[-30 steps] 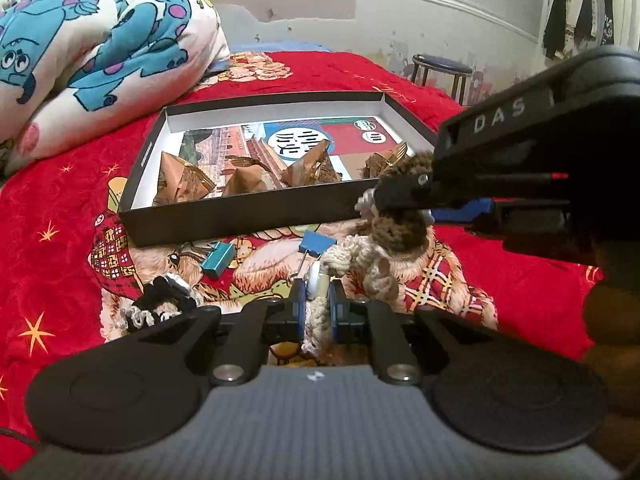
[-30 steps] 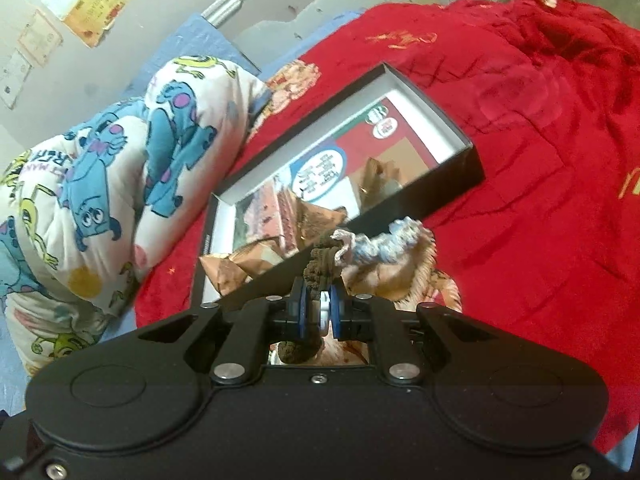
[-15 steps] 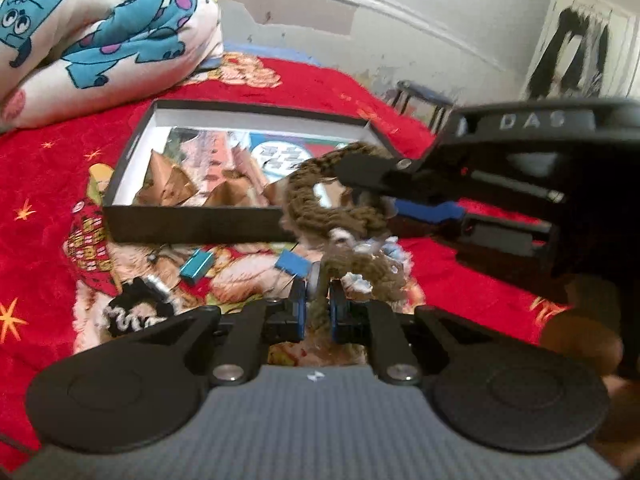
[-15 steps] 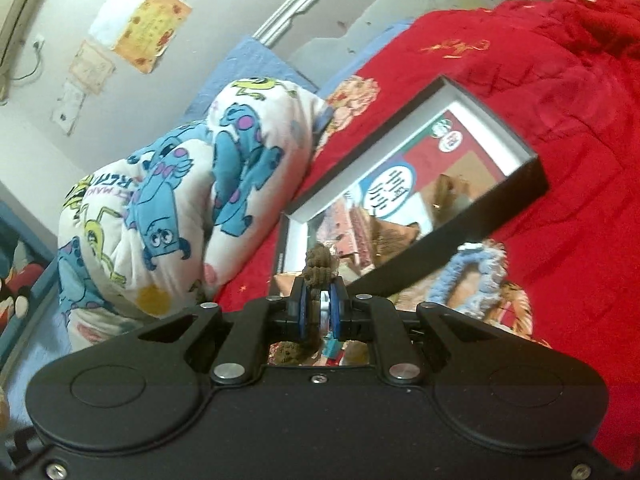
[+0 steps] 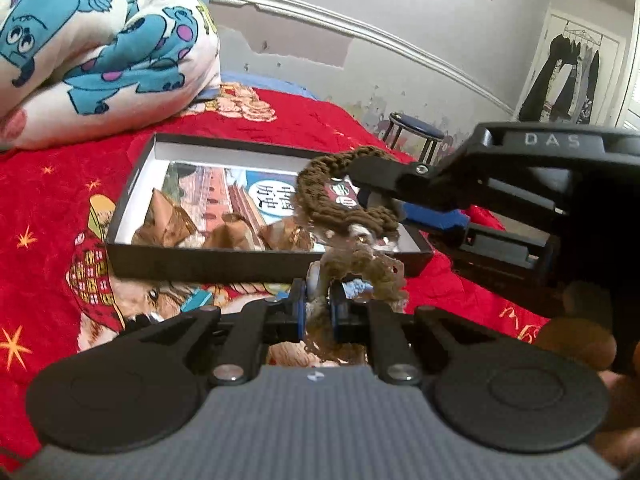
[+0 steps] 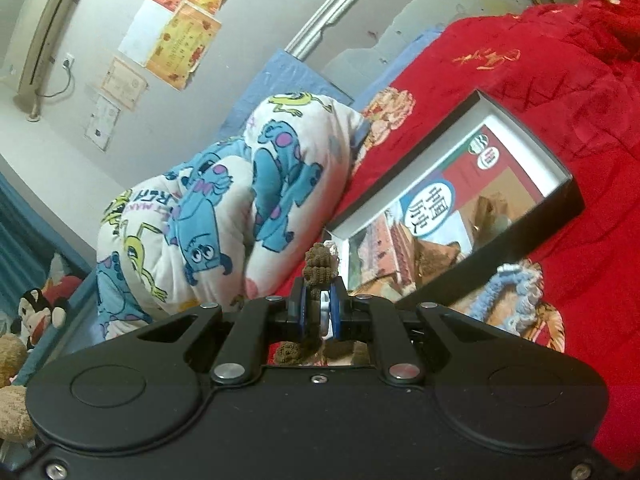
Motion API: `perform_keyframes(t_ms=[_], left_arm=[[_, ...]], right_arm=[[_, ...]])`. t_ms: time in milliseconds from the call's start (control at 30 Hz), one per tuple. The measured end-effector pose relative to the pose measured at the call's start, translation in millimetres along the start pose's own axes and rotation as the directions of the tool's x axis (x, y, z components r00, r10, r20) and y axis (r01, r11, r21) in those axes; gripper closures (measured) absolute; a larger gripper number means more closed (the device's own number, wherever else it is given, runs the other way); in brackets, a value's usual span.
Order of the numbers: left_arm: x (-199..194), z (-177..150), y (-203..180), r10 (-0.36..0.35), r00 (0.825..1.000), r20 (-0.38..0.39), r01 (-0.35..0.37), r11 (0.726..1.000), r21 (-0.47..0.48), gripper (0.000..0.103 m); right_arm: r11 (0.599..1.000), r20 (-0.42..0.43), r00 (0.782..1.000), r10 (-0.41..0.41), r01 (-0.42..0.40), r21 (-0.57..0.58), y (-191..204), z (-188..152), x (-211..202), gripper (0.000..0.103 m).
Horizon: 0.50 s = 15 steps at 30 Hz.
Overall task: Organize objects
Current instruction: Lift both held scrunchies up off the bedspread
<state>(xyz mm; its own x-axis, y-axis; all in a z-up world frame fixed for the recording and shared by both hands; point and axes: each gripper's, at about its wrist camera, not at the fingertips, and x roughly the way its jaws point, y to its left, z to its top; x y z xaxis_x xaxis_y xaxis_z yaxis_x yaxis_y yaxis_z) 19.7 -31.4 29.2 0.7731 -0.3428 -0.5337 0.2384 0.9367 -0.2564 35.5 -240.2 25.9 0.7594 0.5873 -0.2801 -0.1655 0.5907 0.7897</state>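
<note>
The black box (image 5: 208,264) on the red bed (image 5: 52,208) already holds several brown folded pieces, while a pale blue scrunchie (image 6: 516,284) lies outside it on the blanket – so the tidying looks partly done. The left hand-held gripper (image 5: 319,304) pinches the lower end of a brown knitted scrunchie (image 5: 344,204), a thick, fuzzy loop held in the air just in front of the box. The right hand-held gripper (image 6: 319,304) clamps the upper part – both sets of jaws pressed tight on the yarn.

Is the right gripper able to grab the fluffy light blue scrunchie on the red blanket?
Probably not yet. The right gripper is shut on a brown knitted scrunchie, so its jaws are full. The light blue scrunchie lies uncovered beside the black box.
</note>
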Motion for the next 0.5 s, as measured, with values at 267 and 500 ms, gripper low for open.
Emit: perform_keyframes(t_ms=[267,500], left_arm=[[2,22,10,0.045,0.998,0.039,-0.046,0.999,0.025,0.089],[-3,53,15,0.052,0.991,0.126,-0.066,0.992,0.104,0.089]], right_arm=[[0.999,0.060,0.998,0.034,-0.033,-0.011,-4,16,-7,0.090],[0.998,0.108,0.993,0.056,-0.057,0.008,-11,26,-13,0.091]])
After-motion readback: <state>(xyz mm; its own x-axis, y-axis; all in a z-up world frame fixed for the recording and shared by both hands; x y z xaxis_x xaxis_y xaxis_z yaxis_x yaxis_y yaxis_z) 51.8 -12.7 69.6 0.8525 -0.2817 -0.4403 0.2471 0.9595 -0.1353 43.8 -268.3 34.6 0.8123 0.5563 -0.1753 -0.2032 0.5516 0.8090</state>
